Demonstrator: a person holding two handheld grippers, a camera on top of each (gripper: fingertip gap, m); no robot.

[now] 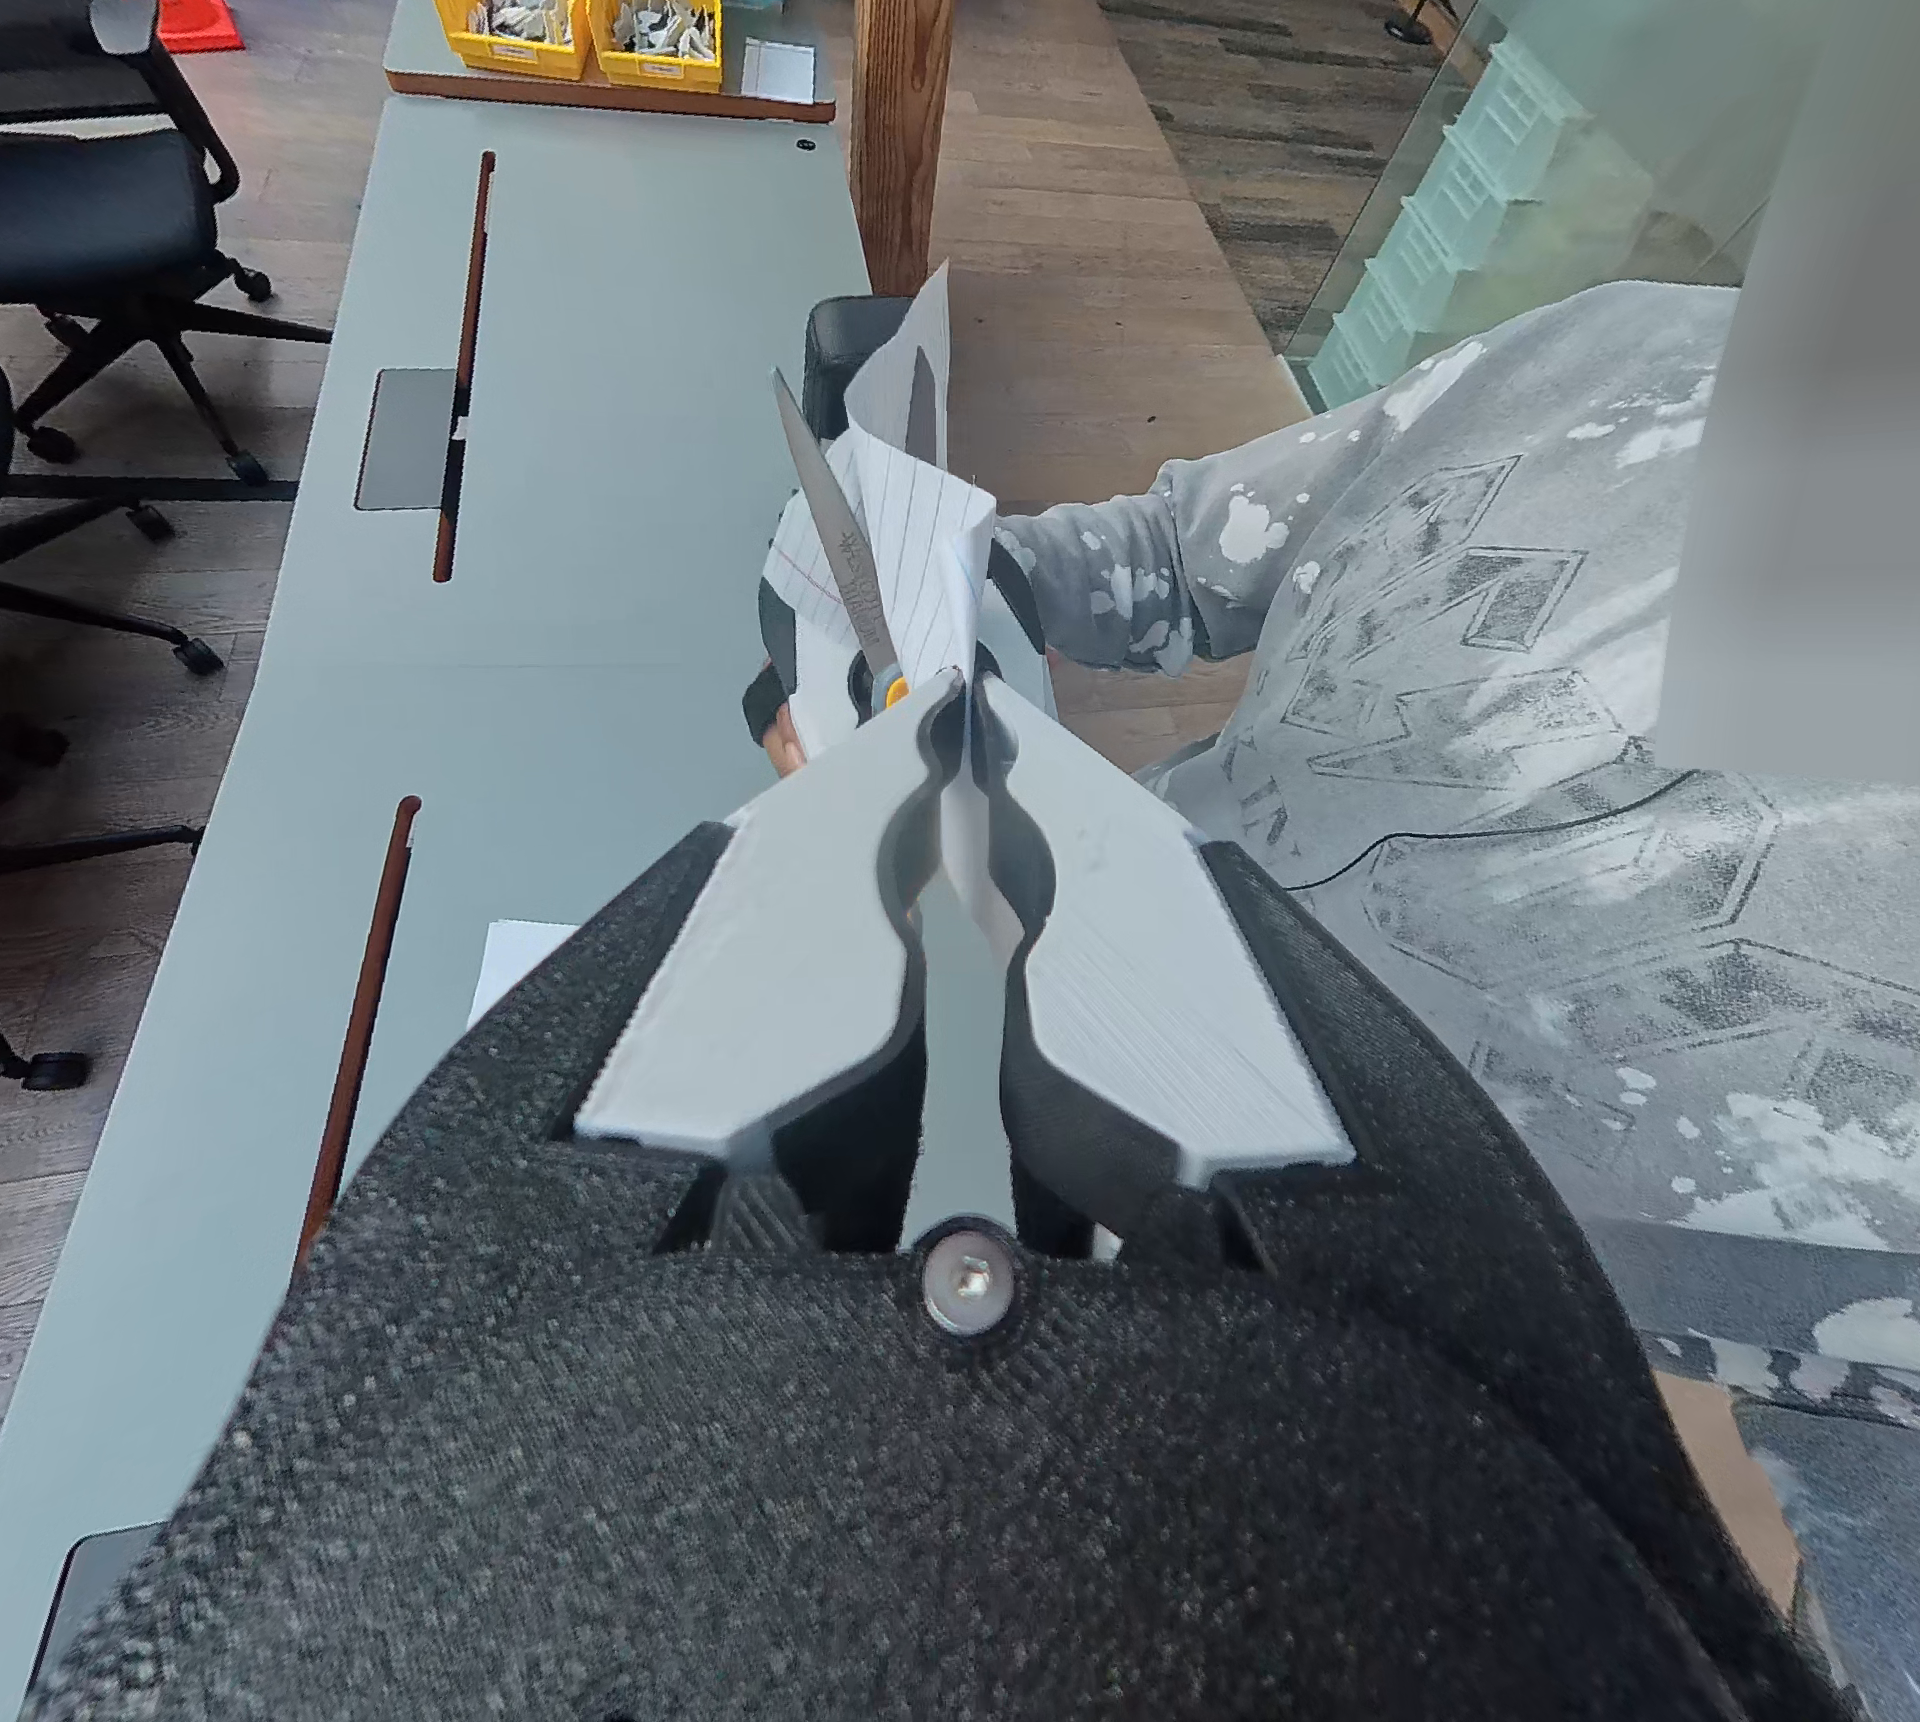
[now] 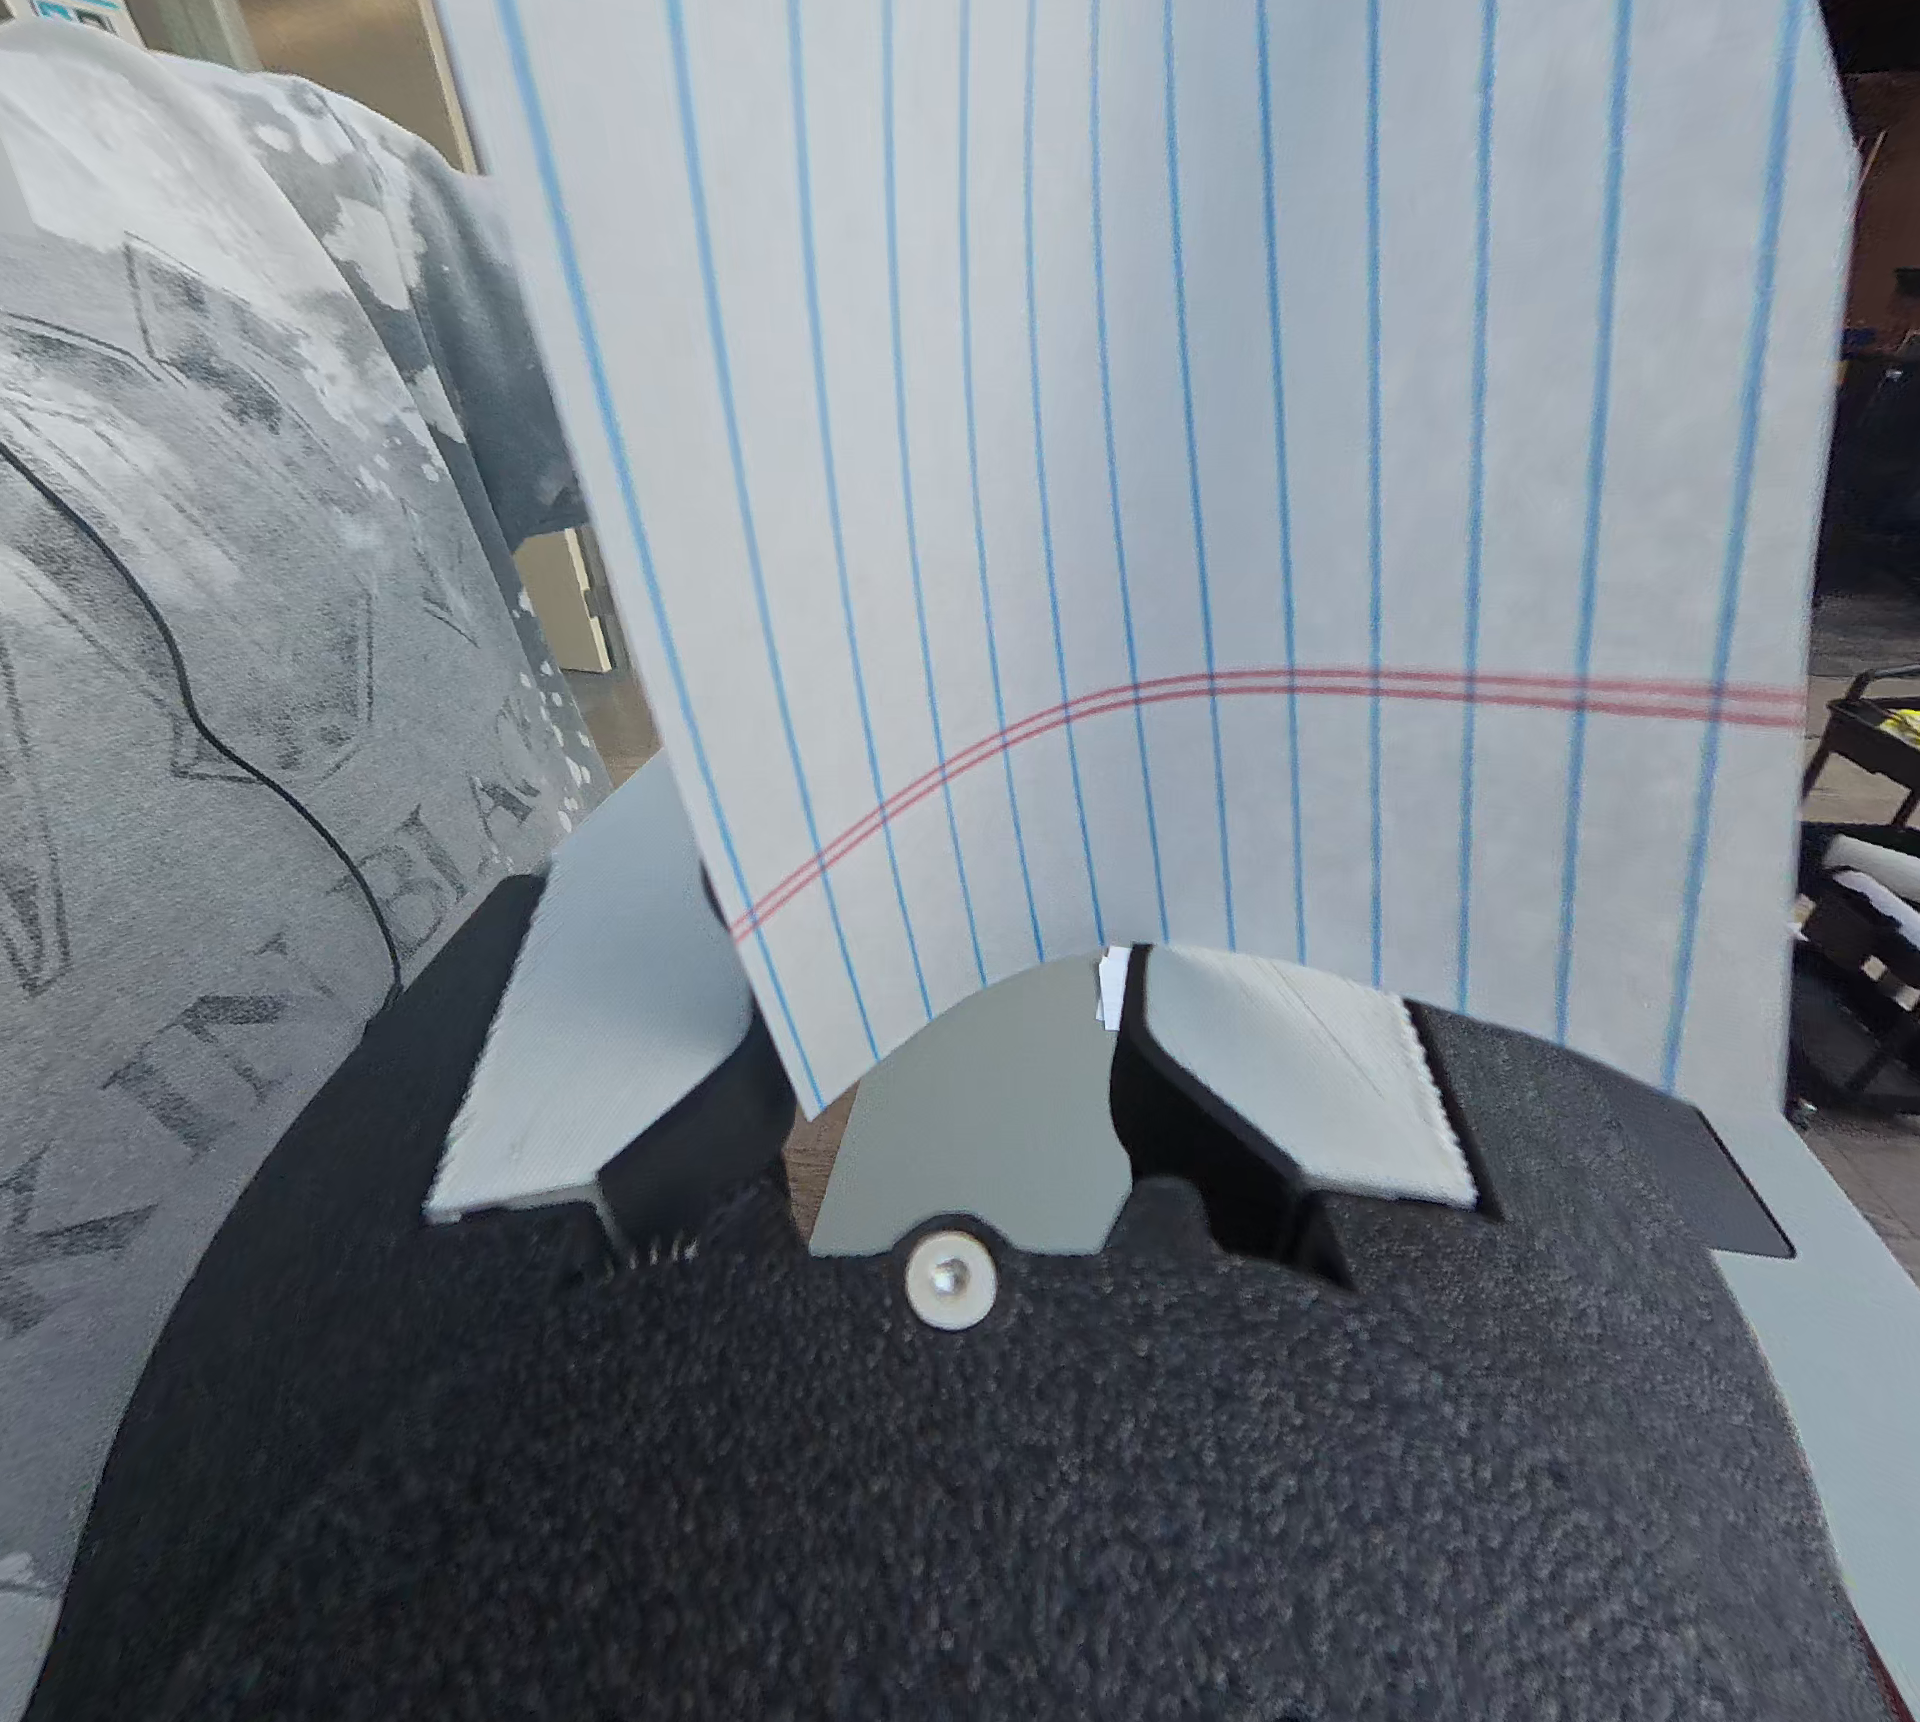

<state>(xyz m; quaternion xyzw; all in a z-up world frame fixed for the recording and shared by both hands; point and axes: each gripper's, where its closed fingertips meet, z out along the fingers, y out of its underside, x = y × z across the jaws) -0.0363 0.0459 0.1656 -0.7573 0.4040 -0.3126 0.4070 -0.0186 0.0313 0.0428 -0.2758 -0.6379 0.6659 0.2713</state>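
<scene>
Above the counter edge, left wrist view: left claw (image 1: 961,698) is closed down to a sliver at the tips, pinching the near edge of a lined sheet (image 1: 914,529) held in the air, off the right side of the grey counter (image 1: 623,322). Scissors (image 1: 844,555) sit just past the tips, blades spread, one on the near face of the sheet and the other showing as a dark shape behind it, so the paper is between them. The black handles are mostly hidden by the sheet. A grey-sleeved arm (image 1: 1143,571) reaches in from the right toward them. Another white sheet (image 1: 520,955) lies flat on the counter by the claw body, and two yellow bins (image 1: 582,5) of scraps sit far down it beside a wooden post (image 1: 909,10). Right wrist view: the lined sheet (image 2: 1143,322) fills almost everything, bowed, with its lower edge arching over the right claw (image 2: 935,976). The fingers (image 2: 592,1028) stand moderately apart, but the tips are hidden behind the paper, so I can't tell what they grip, if anything. No scissors are visible from this side. Risks, my read: the sheet is held at one edge only and is already curling, so it can fold between the blades and tear or jam instead of cutting. The pinch sits very close to the pivot, so a blade could nick the claw tip. A light pinch could let the sheet slip out under any pull, and the right side has no view of the blades.
</scene>
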